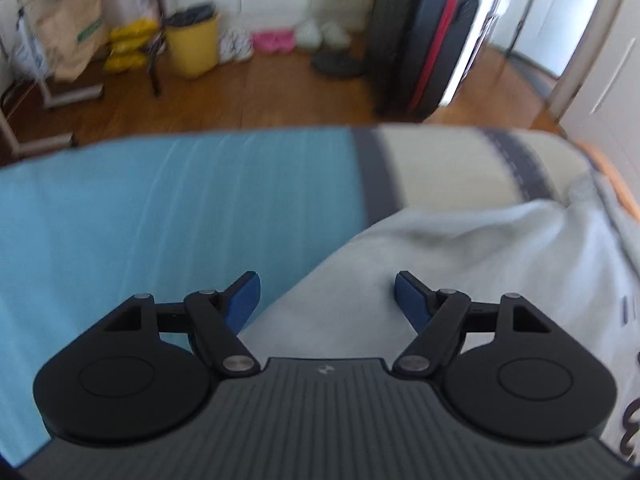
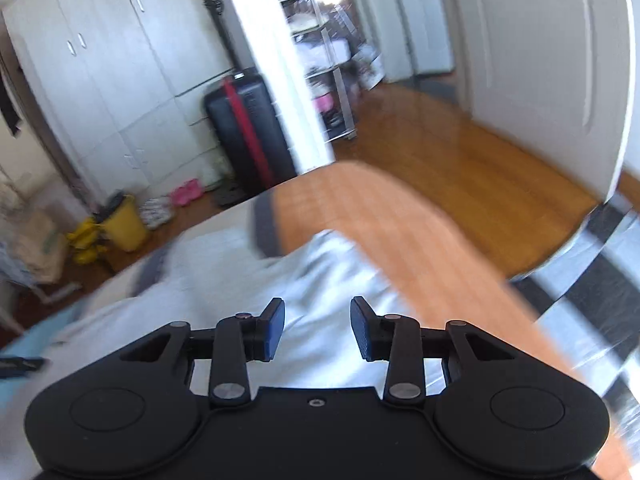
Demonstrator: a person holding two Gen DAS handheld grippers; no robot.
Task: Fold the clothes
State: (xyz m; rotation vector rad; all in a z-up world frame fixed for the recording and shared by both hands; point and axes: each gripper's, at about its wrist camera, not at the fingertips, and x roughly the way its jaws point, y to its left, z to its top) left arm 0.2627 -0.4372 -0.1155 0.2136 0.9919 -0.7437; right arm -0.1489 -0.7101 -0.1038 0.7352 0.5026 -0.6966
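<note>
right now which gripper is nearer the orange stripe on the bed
Right. The right gripper hangs over the white garment with the orange stripe just beyond it. The left gripper sits at the garment's other edge, by the blue stripe.

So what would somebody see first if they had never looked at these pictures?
Probably the white garment, spread on the bed's striped cover just beyond the open left tongs. The right tongs also stand open over that cloth, holding nothing. Farther back, on the wooden floor by the white cupboards, a yellow bin and a black suitcase with a red stripe stand out.
</note>
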